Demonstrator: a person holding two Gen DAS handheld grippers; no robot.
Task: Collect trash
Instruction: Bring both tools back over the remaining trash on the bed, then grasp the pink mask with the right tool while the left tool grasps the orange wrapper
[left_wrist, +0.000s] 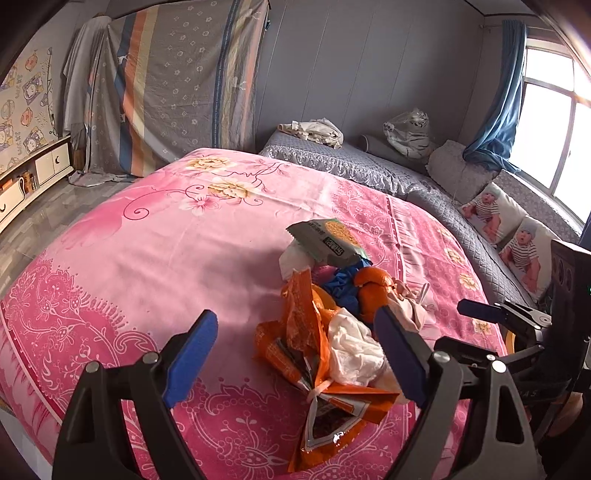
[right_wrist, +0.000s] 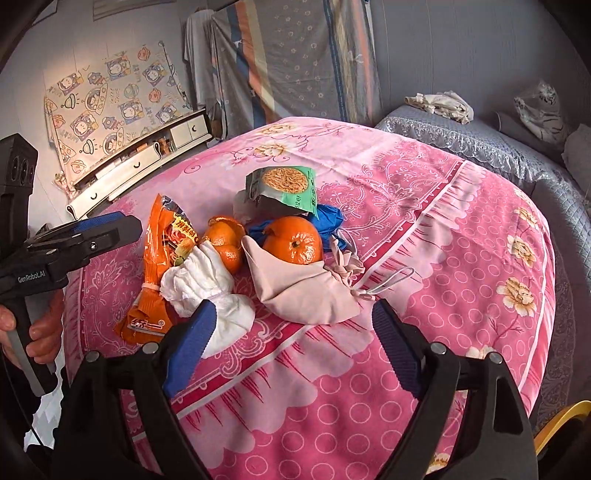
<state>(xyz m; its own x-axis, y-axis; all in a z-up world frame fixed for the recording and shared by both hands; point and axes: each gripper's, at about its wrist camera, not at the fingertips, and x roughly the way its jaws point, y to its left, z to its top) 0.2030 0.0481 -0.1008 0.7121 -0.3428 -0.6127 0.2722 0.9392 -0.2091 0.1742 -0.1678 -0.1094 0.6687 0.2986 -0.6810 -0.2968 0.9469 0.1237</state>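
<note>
On the pink floral bedspread (right_wrist: 424, 206) the trash is lying in one loose heap, with no bin or bag showing in either view. From the right wrist view, left to right: an orange noodle wrapper (right_wrist: 162, 266) is standing crumpled at the heap's left edge, a wad of white tissue (right_wrist: 207, 284) is leaning against it, and orange peel (right_wrist: 225, 240) is sitting just behind the tissue. A pink cloth pouch (right_wrist: 299, 291) is cupping a whole mandarin (right_wrist: 293, 240), its drawstring trailing to the right. Behind them a blue crumpled piece (right_wrist: 328, 219) is poking out under a green-and-grey snack packet (right_wrist: 282, 190).

A grey quilted sofa (left_wrist: 424, 177) is running along the bed's far side, carrying folded cloth, a plush tiger (left_wrist: 410, 134) and baby-print cushions (left_wrist: 517, 240). A striped sheet (left_wrist: 184, 85) is hanging on the back wall.

The left gripper (left_wrist: 295, 350) is hovering over the near end of the heap with its jaws spread wide, gripping nothing; the wrapper and tissue are lying between its fingers. The right gripper (right_wrist: 291, 328) is also standing wide apart and empty, with the tissue just beside its left finger and the pouch ahead.
</note>
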